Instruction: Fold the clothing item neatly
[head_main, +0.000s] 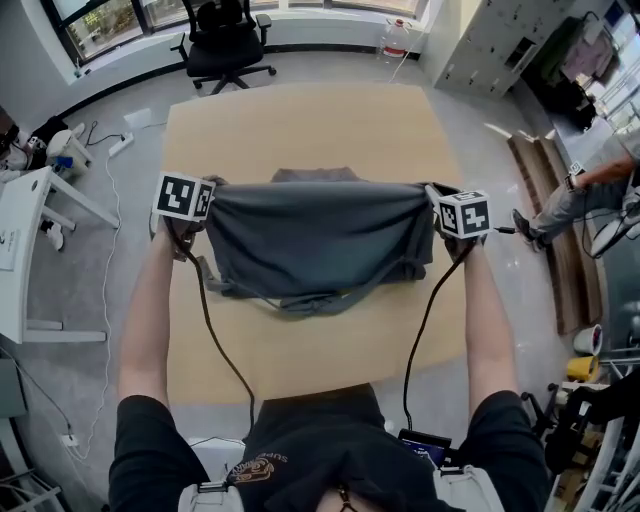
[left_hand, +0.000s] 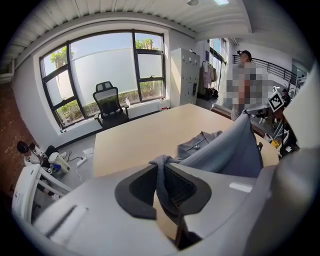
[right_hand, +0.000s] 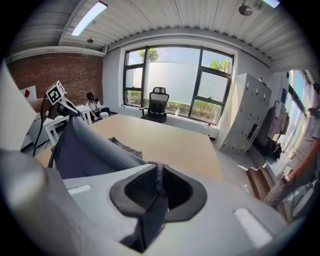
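**Shirt held up by two corners, first fold not yet laid**

The left hand-held gripper (head_main: 207, 195) is clamped on a pinch of cloth, which runs plainly between its jaws in the left gripper view (left_hand: 163, 186). The right hand-held gripper (head_main: 437, 207) bites its own corner the same way (right_hand: 157, 189). Between them the dark grey collared fabric shirt (head_main: 320, 238) hangs stretched across the middle of the head view. Its collar end (left_hand: 199, 142) rests on the pale wooden rectangular worktop (head_main: 300, 125), and loose folds sag along the lower edge. By my reckoning the folding has barely begun: the raised edge has yet to be laid over and flattened, and the sides need tucking after that.
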